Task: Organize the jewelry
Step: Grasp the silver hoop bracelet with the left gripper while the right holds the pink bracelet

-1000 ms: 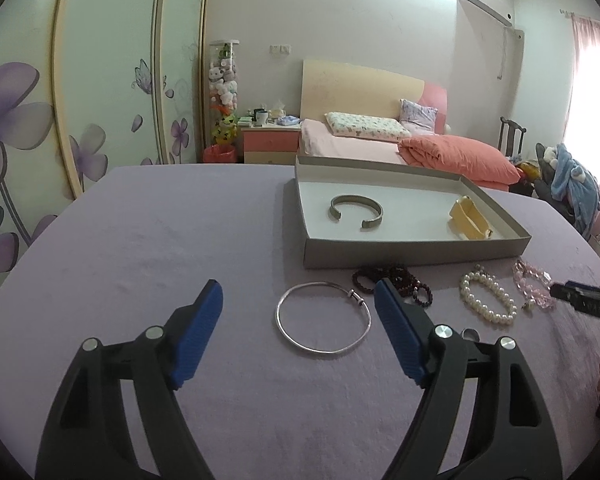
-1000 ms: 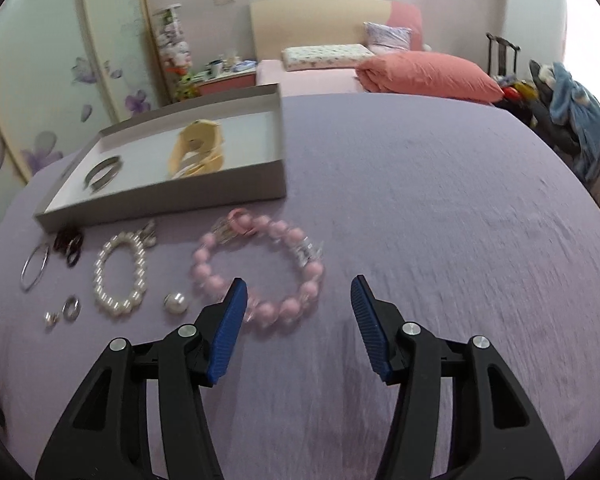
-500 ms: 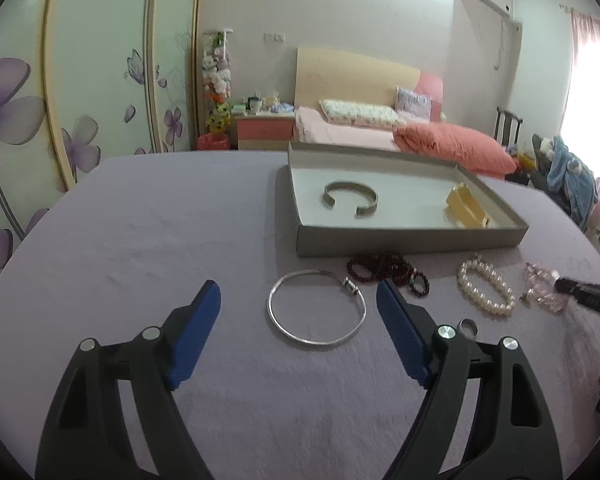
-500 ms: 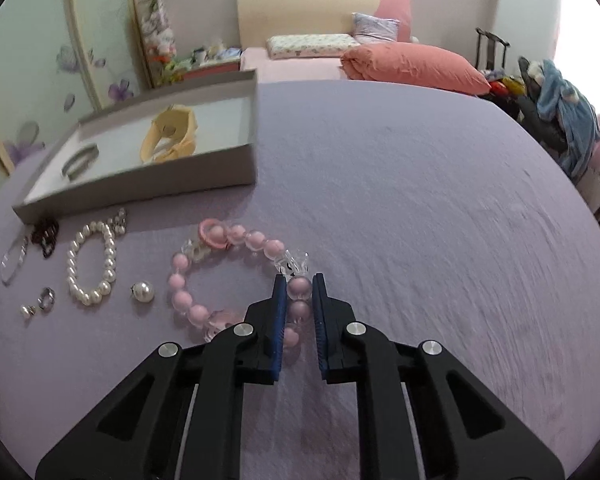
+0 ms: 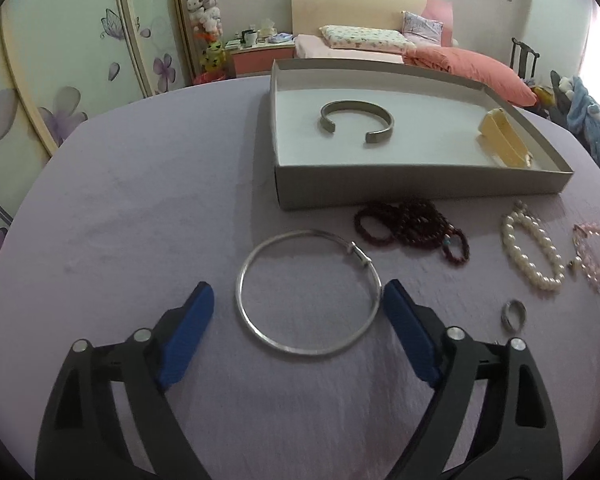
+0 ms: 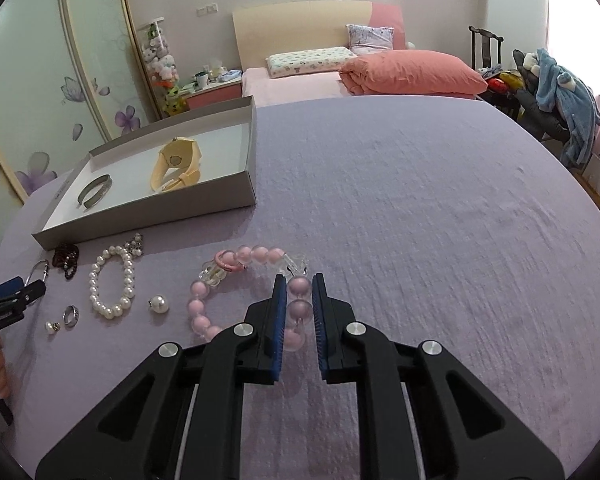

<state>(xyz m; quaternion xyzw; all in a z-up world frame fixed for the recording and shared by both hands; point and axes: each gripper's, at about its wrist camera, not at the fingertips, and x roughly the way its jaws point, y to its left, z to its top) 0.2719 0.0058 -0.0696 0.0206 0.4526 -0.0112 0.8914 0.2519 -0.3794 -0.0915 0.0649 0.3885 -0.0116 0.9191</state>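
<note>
Worktop (image 5: 140, 200): covered in a lilac cloth; all the jewelry and the grey box (image 5: 400, 190) lie on it.
Grey box: shallow, open-topped, white inside; the landmark for the places below.
Inside the box: a dull metal cuff (image 5: 356, 120) toward its left part, a yellow watch (image 5: 504, 142) by its right wall.
Silver bangle (image 5: 308, 292): flat on the cloth in front of the box's left corner, apart from its wall.
Dark bead strand (image 5: 412, 226): coiled just in front of the box's near wall, right of the bangle.
Pearl bracelet (image 5: 534, 250): in front of the box's right end, right of the dark strand.
Small ring (image 5: 514, 314): nearer the camera than the pearls, well clear of the box.
Loose pearl (image 6: 159, 304): on the cloth between the pearl bracelet and the pink one.
Pink bead bracelet (image 6: 236, 280): farthest right of the row, in front of the box's right corner.
Left tongs (image 5: 298, 310): spread wide and just opened further, the bangle lying between the blue pads; the right pad tip sits at the bangle's rim, contact unclear.
Right tongs (image 6: 299, 292): closed down within the last second, now pinching the pink bead bracelet's beads between the pads.
</note>
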